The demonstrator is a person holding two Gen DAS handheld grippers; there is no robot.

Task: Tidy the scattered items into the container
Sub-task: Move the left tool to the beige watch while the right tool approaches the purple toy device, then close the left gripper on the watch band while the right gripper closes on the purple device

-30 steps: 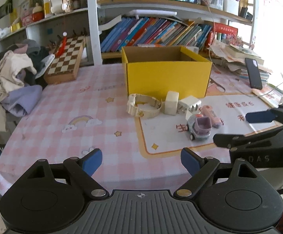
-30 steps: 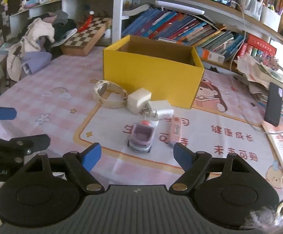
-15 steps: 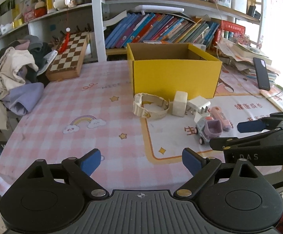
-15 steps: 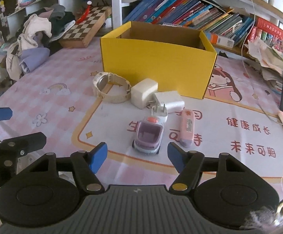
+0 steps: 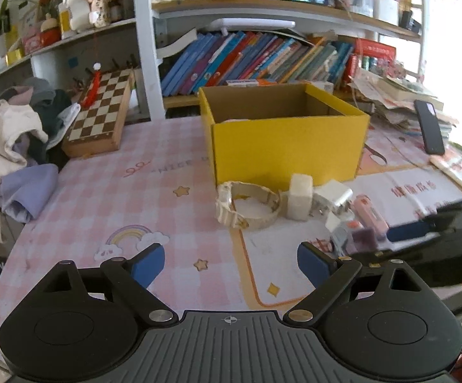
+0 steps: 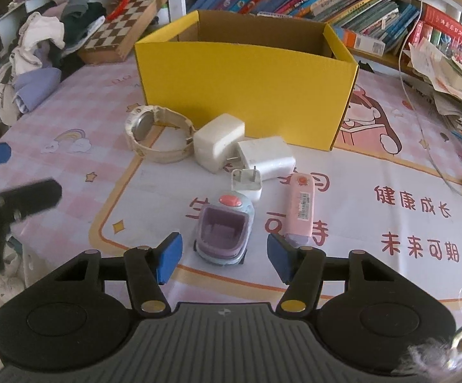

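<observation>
Yellow cardboard box stands open-topped at the back of the pink checked table, so the clutter lying just in front of it has only a short way to go. Nearest its front wall lie a cream wristwatch and two white charger plugs, touching each other; a smaller plug, a pink eraser-like bar and a lilac toy car sit closer in. The right gripper points down at the car; its jaws have just been closing, flank its rear, and are not yet pressing. The left gripper hangs wide open over bare cloth, empty.
</observation>
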